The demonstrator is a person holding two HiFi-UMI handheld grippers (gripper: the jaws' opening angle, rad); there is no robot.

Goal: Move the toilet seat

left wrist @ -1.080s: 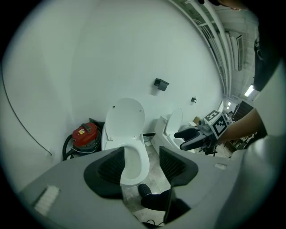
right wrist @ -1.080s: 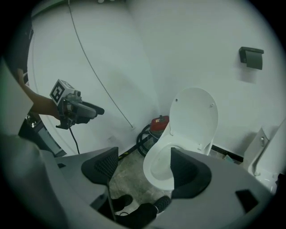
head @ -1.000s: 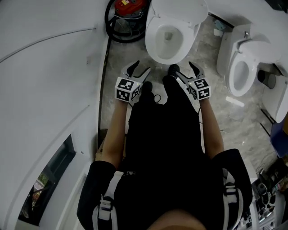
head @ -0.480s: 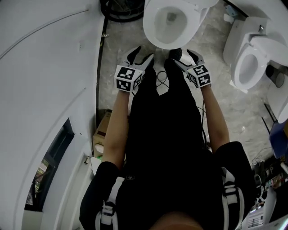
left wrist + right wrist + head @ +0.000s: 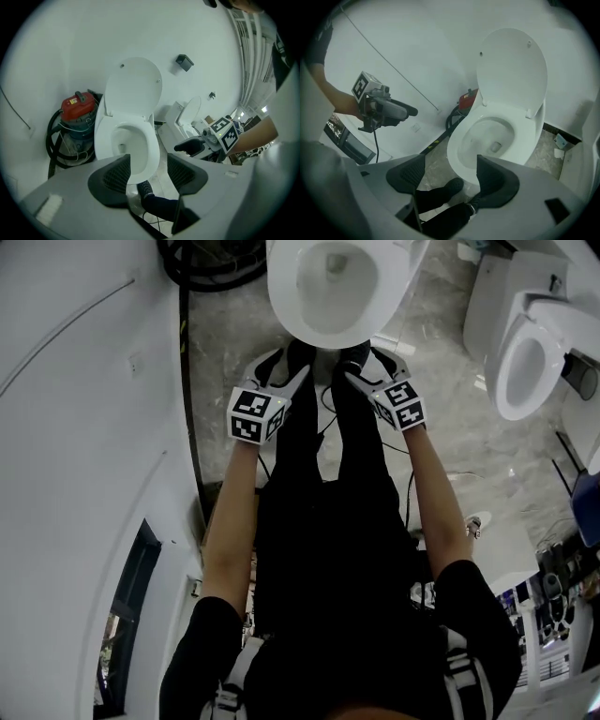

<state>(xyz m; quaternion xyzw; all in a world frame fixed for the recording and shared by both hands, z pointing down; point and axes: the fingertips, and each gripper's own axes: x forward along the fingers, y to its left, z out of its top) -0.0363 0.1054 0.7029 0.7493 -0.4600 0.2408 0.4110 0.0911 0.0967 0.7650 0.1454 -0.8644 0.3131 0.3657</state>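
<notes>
A white toilet (image 5: pixel 323 287) stands ahead of me, its lid (image 5: pixel 133 86) raised against the wall and a white ring (image 5: pixel 151 145) lying round the bowl. In the right gripper view the lid (image 5: pixel 513 65) rises above the bowl (image 5: pixel 492 136). My left gripper (image 5: pixel 284 367) hangs at the bowl's front left, jaws open and empty; its own camera shows the left gripper (image 5: pixel 147 171) just short of the rim. My right gripper (image 5: pixel 367 367) hangs at the front right, also open with nothing between the pads; from its own camera the right gripper (image 5: pixel 450 177) sits in front of the rim.
A red vacuum cleaner (image 5: pixel 77 117) with a black hose (image 5: pixel 202 263) stands left of the toilet. A second toilet (image 5: pixel 530 352) is at the right. A curved white wall (image 5: pixel 84 381) runs along the left. The person's black shoes (image 5: pixel 300 352) stand at the bowl's base.
Both grippers have sunk towards the front rim of the bowl, side by side. The bowl now sits higher in the head view. Both stay open and empty.
</notes>
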